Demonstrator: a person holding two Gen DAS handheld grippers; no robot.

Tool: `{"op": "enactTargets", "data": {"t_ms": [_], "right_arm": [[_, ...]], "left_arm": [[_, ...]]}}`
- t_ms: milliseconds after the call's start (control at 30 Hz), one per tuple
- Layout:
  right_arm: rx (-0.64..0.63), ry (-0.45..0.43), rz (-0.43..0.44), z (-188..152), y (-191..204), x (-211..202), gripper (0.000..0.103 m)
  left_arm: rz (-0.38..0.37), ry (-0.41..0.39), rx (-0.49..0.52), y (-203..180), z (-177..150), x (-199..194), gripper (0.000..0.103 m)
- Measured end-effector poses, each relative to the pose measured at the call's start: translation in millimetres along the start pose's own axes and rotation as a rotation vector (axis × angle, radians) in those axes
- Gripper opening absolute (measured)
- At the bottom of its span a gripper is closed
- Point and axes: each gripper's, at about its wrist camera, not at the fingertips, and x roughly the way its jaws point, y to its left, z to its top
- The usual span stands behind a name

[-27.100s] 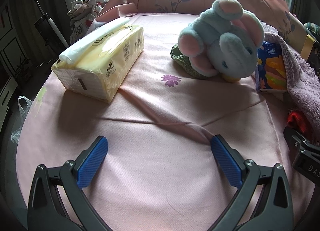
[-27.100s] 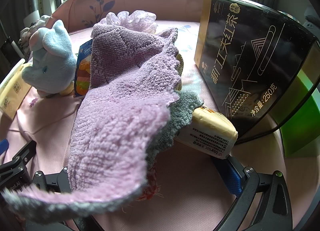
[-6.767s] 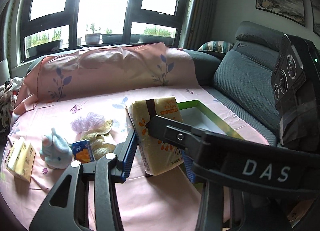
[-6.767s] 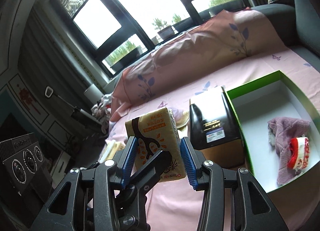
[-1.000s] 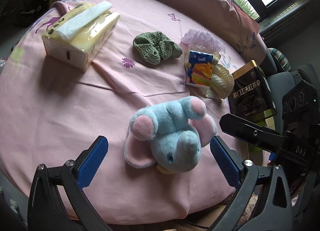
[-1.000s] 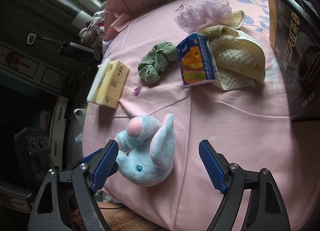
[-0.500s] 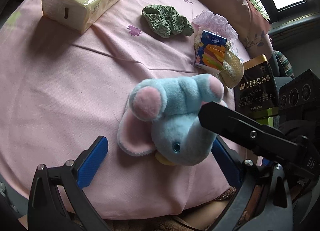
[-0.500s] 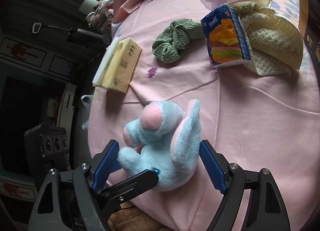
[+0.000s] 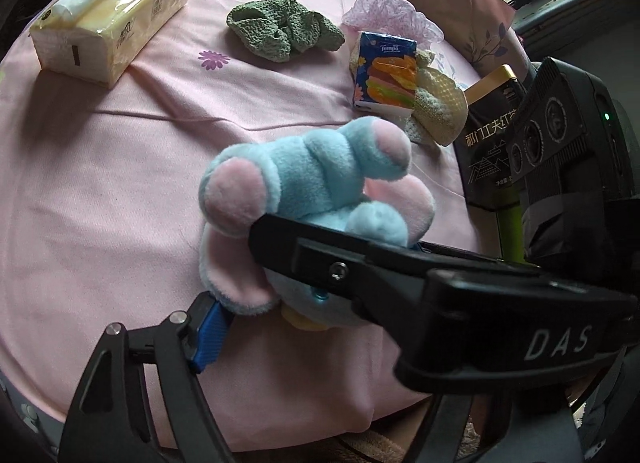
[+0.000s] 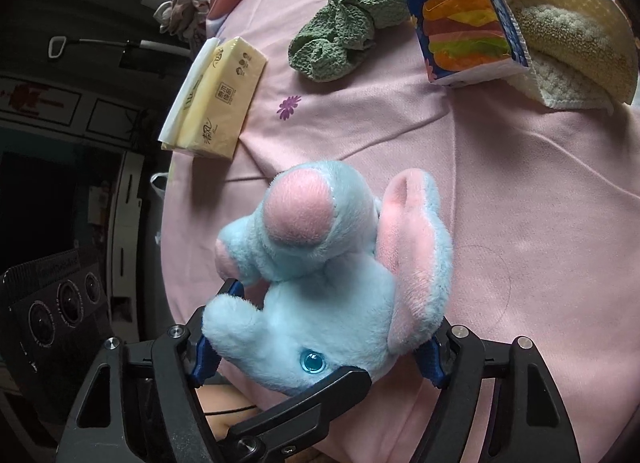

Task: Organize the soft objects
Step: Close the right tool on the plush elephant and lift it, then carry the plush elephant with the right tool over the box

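A blue and pink plush elephant lies on the pink tablecloth near the table's front edge. My left gripper straddles it with jaws closing; its left pad presses the pink ear, and the other pad is hidden behind the right gripper's black finger. In the right wrist view the elephant fills my right gripper, whose jaws are closing too, with both blue pads against the plush. The left gripper's finger crosses under its face.
Farther back lie a yellow tissue pack, a crumpled green cloth, a blue Tempo tissue pack on a cream cloth, and a purple frilly piece. A black tea box stands at the right.
Both grippers have come down around the elephant. The left jaws have narrowed sharply onto it, the right ones slightly. The right gripper's finger now crosses the left wrist view.
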Motion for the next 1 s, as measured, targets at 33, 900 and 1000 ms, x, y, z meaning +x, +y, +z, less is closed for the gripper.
{"op": "enactTargets", "data": {"t_ms": [33, 900, 1000], "right_arm": [[-0.002, -0.002, -0.001, -0.2, 0.7, -0.6, 0.077], [-0.136, -0.293, 0.079, -15.6, 31.2, -87.1, 0.076], [-0.141, -0.334, 0.081, -15.7, 33.3, -100.5, 0.076]], "left_arm": [[-0.004, -0.004, 0.004, -0.5, 0.5, -0.8, 0.068], [0.036, -0.304, 0.242, -61.8, -0.1, -62.7, 0.063], [0.031, -0.342, 0.269, -72.4, -0.7, -70.2, 0.063]]}}
